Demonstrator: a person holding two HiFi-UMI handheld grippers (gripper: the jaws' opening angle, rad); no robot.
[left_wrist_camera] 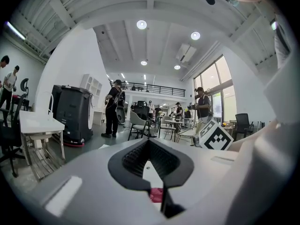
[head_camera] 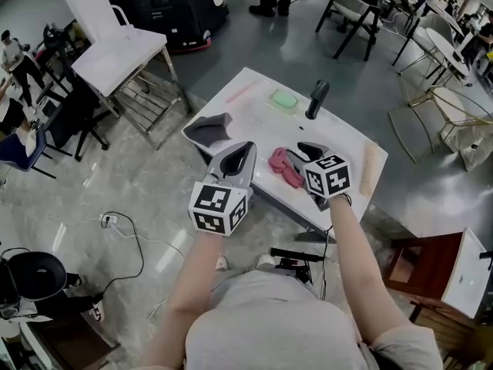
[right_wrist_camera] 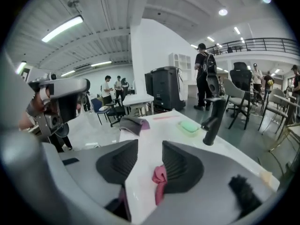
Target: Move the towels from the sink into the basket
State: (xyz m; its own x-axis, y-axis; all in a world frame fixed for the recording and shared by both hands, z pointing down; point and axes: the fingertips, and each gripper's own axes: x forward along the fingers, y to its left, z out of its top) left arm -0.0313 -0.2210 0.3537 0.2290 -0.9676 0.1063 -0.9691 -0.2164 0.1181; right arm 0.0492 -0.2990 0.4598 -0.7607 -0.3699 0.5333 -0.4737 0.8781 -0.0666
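A pink towel (head_camera: pixel 281 166) lies crumpled in the white sink unit (head_camera: pixel 254 106), near its front edge. My right gripper (head_camera: pixel 299 154) hovers just right of it, pointing down. Its jaws stand open, and the pink towel (right_wrist_camera: pixel 159 178) shows low in the gap by the right jaw, not pinched. My left gripper (head_camera: pixel 248 146) is left of the towel with its jaws shut and empty. The left gripper view shows a scrap of the pink towel (left_wrist_camera: pixel 156 194) below the shut left gripper (left_wrist_camera: pixel 149 142). A dark grey basket-like thing (head_camera: pixel 209 127) sits at the unit's left corner.
A black faucet (head_camera: pixel 316 99) stands at the back of the unit, a green soap (head_camera: pixel 283 100) beside it. A pale stick (head_camera: pixel 370 168) lies along the right edge. A white table (head_camera: pixel 119 56) stands to the left, chairs behind, and a cable (head_camera: pixel 123 230) on the floor.
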